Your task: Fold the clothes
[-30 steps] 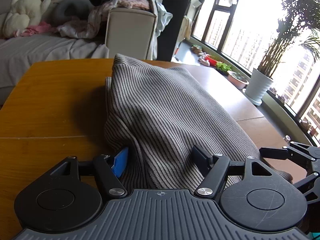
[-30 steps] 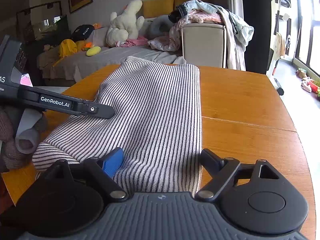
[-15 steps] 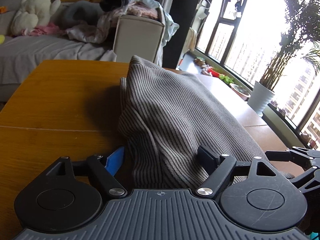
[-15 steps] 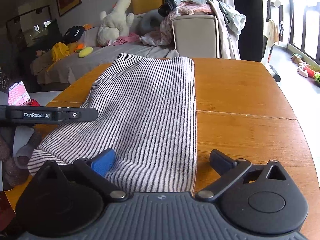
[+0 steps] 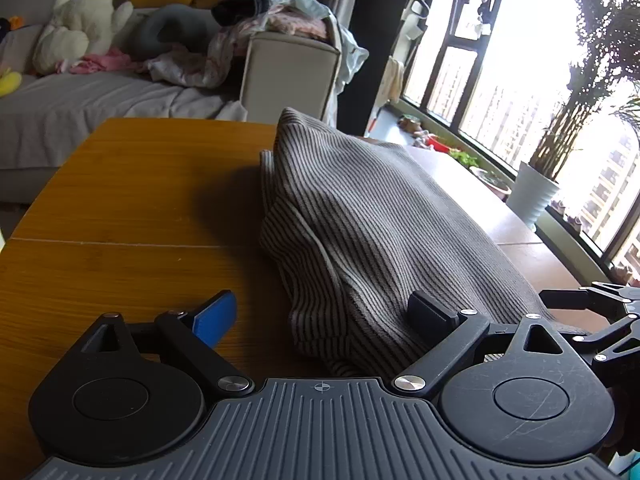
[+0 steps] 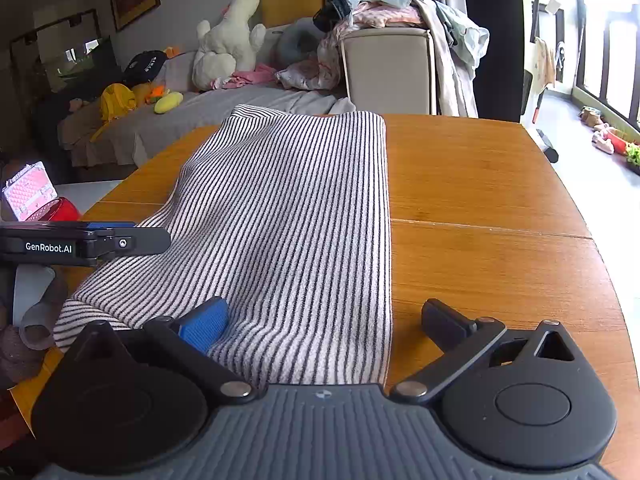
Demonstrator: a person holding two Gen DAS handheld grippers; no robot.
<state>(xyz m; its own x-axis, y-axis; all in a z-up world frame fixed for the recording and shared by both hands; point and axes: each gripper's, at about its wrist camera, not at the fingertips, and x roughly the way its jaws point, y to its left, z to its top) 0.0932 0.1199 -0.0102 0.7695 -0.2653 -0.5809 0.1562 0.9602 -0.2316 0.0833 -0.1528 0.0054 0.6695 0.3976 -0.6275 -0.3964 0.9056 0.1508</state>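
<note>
A grey-and-white striped garment (image 5: 380, 232) lies folded in a long rectangle on the wooden table (image 5: 120, 208). My left gripper (image 5: 322, 316) is at its near left corner. Its jaws are opening, the blue pad (image 5: 214, 316) is off the cloth, and the black finger (image 5: 432, 314) rests over it. In the right wrist view the garment (image 6: 288, 208) runs away from my right gripper (image 6: 326, 322). That gripper stands wide open over the near right corner without pinching it. The left gripper (image 6: 120, 242) shows at the left edge there, and the right gripper (image 5: 600, 308) at the right edge of the left view.
Beyond the table stand a grey sofa (image 6: 240, 112) with a white plush toy (image 6: 228, 44) and a beige chair (image 6: 388, 68) piled with clothes. A potted plant (image 5: 532, 196) stands by the window. The table's bare wood (image 6: 480, 200) stretches right of the garment.
Both grippers' jaws have spread wide apart and come off the garment's near edge. The left gripper has shifted left, so the cloth now sits towards its right finger.
</note>
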